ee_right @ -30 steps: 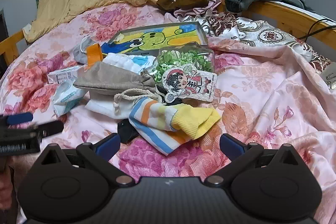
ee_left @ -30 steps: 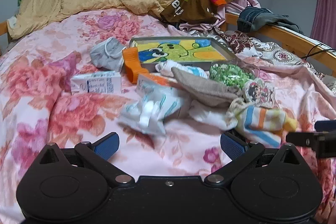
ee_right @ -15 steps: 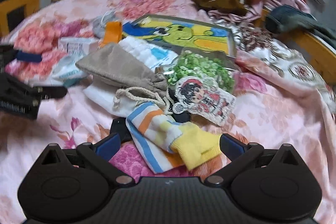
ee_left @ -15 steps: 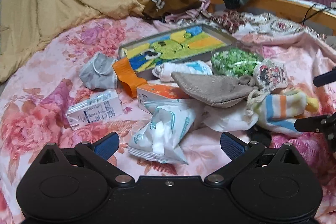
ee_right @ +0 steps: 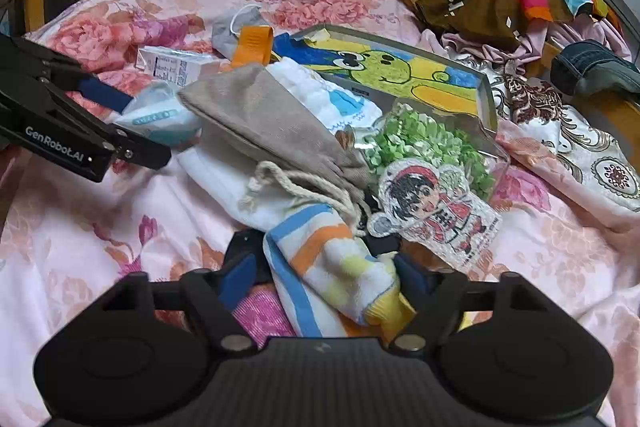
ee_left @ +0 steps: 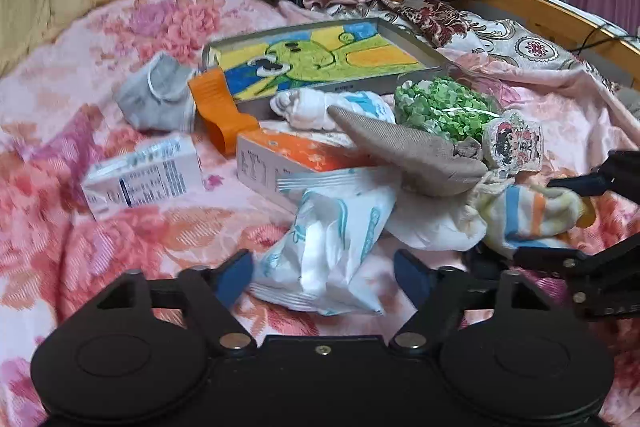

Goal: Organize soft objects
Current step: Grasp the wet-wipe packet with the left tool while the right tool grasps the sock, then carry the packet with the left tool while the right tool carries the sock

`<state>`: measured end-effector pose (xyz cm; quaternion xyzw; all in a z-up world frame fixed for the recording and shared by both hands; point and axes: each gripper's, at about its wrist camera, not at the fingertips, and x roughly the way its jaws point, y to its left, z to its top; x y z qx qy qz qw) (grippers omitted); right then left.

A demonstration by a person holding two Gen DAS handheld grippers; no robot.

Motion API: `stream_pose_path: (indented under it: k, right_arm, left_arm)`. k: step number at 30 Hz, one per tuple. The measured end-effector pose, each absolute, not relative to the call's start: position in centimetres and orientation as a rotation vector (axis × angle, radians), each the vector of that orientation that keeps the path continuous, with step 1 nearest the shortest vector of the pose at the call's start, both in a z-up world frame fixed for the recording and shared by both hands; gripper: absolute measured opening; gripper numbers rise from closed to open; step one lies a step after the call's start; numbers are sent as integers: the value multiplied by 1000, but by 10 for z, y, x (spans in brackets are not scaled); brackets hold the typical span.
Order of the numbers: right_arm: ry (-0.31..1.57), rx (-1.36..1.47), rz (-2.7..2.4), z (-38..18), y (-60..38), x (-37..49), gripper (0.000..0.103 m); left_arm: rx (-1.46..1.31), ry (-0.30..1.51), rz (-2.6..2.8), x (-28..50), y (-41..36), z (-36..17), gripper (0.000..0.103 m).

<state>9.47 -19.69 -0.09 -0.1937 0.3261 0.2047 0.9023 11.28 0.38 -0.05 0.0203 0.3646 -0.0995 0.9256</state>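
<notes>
Left tool [ee_left: 322, 273] has just been closing astride the white tissue pack [ee_left: 332, 247] on the bed [ee_left: 120, 251]; contact appears not yet made, though the near pad is blurred. Right tool [ee_right: 326, 277] has likewise been narrowing around the striped sock [ee_right: 328, 263], seemingly still unclenched. Both items are light, limp and compressible; take each across its bunched middle.
</notes>
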Motion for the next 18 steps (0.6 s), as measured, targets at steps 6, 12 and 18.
stream_pose_path:
  k: [6,12,18]
  right_arm:
    - [674,-411,411,-3,-196,95,48]
    - [675,-420,422,-5,-196,92,28]
    - [639,-400,458,0,-197,81,18]
  left_arm:
    - [-58,783,-199,113,5,-3,59]
    - [-144,788,-219,104,-1,2,58]
    - [-184,796,-234,91,-9,4,56]
